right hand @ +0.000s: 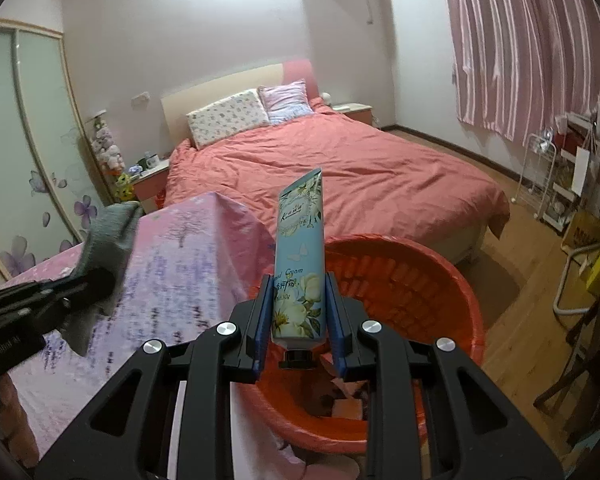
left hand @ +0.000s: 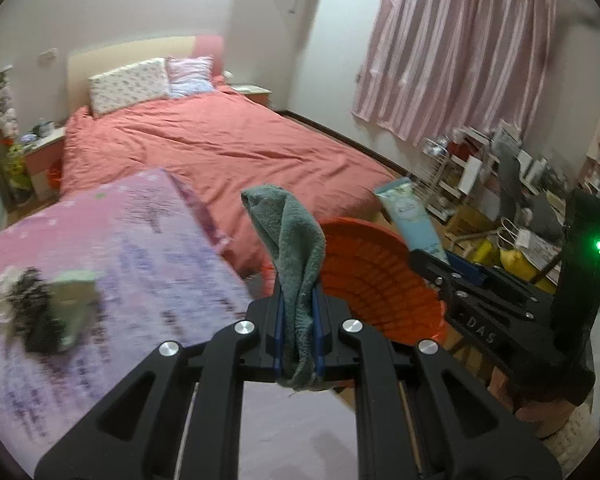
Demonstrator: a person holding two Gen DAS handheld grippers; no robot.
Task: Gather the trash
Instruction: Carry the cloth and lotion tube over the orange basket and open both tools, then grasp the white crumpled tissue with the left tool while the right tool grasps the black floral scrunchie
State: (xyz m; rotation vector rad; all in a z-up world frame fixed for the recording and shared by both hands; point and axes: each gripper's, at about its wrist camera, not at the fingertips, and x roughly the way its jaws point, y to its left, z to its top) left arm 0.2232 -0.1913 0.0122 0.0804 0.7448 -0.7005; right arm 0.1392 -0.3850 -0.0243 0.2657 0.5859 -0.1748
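My left gripper (left hand: pixel 298 332) is shut on a grey-green cloth (left hand: pixel 292 248) and holds it above the pink-covered table (left hand: pixel 140 240), beside the orange basket (left hand: pixel 376 276). My right gripper (right hand: pixel 300 312) is shut on a light blue hand cream tube (right hand: pixel 300 264), cap down, held over the orange basket (right hand: pixel 412 276). The tube also shows in the left wrist view (left hand: pixel 412 216). The cloth and left gripper show at the left of the right wrist view (right hand: pixel 108 236). A crumpled dark and white wad with a pale green piece (left hand: pixel 44 308) lies on the table at left.
Some paper scraps (right hand: pixel 348 396) lie in the basket's bottom. A bed with a red cover (left hand: pixel 220 148) stands behind the table. Cluttered shelves and bags (left hand: pixel 500 200) fill the right side under pink curtains (left hand: pixel 460 48). A nightstand (left hand: pixel 40 152) stands left of the bed.
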